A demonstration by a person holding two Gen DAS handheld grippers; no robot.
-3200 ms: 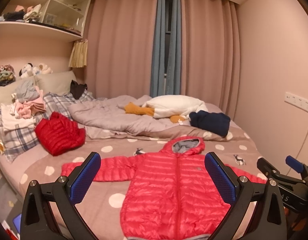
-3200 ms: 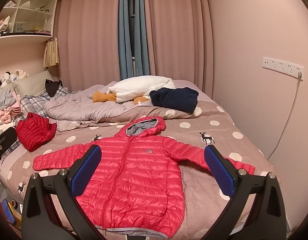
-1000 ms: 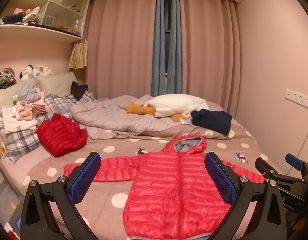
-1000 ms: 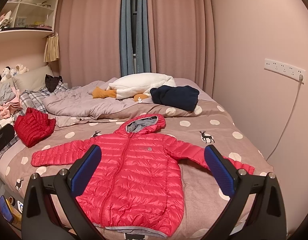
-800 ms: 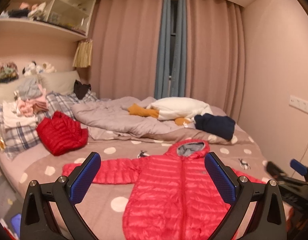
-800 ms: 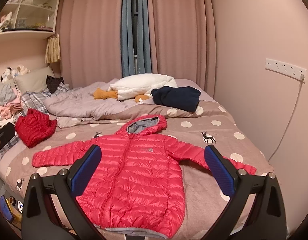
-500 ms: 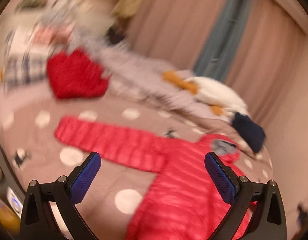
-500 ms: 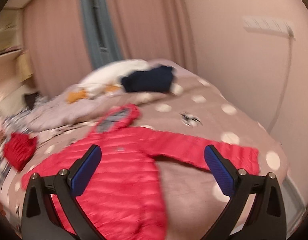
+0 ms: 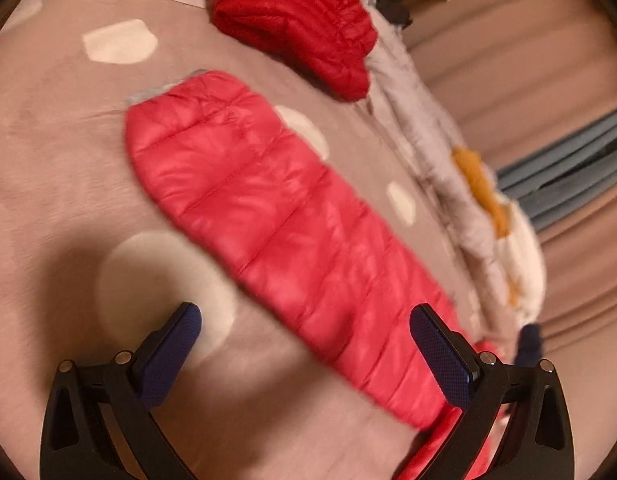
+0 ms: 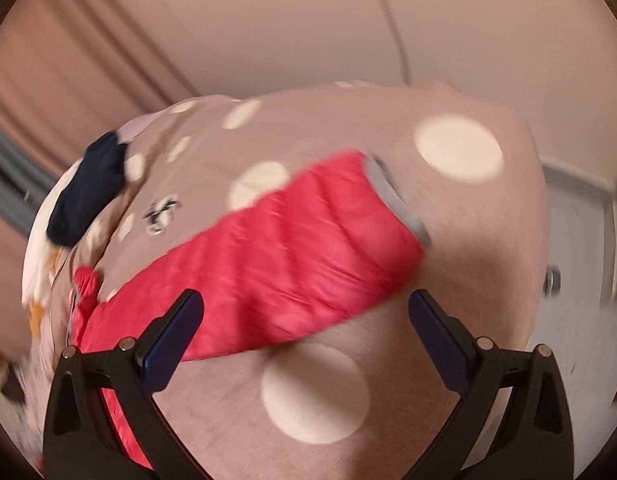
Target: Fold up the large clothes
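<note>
Left wrist view shows the left gripper spread wide over one jacket sleeve near the bed edge; the right gripper, equally spread, hovers over the other. Slippery padding could slide out of a shallow pinch.

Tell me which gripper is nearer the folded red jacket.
Left. The left gripper hovers over the sleeve near the folded red jacket; the right gripper is over the opposite sleeve, jacket unseen.
</note>
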